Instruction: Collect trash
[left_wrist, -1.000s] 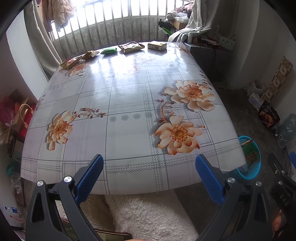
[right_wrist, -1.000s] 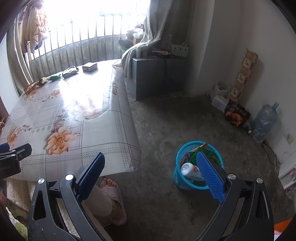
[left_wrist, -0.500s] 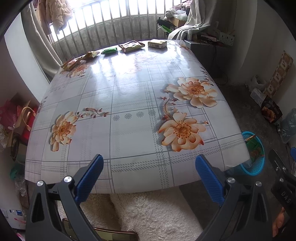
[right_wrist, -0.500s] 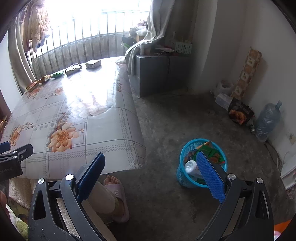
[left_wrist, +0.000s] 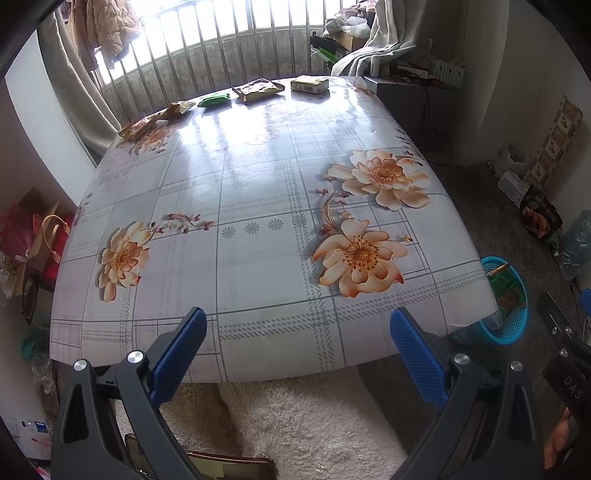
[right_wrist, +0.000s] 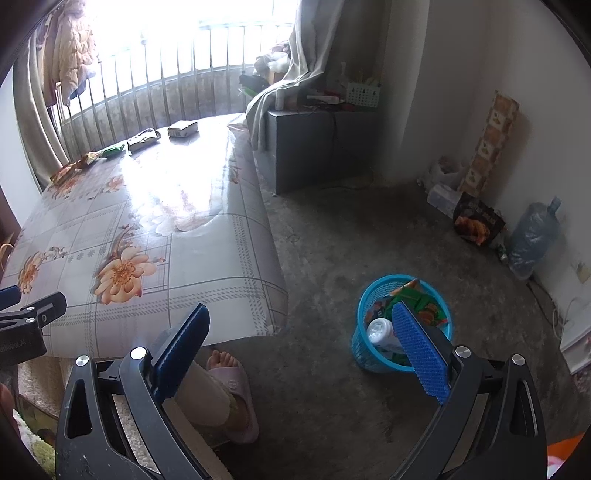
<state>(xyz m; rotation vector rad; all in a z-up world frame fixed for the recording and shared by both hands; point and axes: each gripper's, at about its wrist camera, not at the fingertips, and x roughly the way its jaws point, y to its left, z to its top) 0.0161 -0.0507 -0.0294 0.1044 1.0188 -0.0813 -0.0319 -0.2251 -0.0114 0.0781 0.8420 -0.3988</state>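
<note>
Daylight from a barred window falls across a table under a glossy cloth printed with peach flowers, which fills most of the left wrist view. Over the near edge of that table the left gripper is held with its blue pads spread wide and nothing between them. Low to the right of the table, the right gripper is likewise spread wide and empty, held above the concrete floor; its right pad partly covers a blue mesh basket standing on the floor just off the table's near right corner. In the basket lie a white bottle and green and orange snack wrappers. Near the right gripper's left pad a foot in a pink slipper rests on the floor, partly under the cloth's edge. Along the far edge of the table, well apart from both grippers, a row of trash remains: a small box at the right, a flat packet, a green wrapper, and two yellowish packets toward the left. Beyond the table's right side stands a grey cabinet, and against the right wall a water jug and a dark food bag.
</note>
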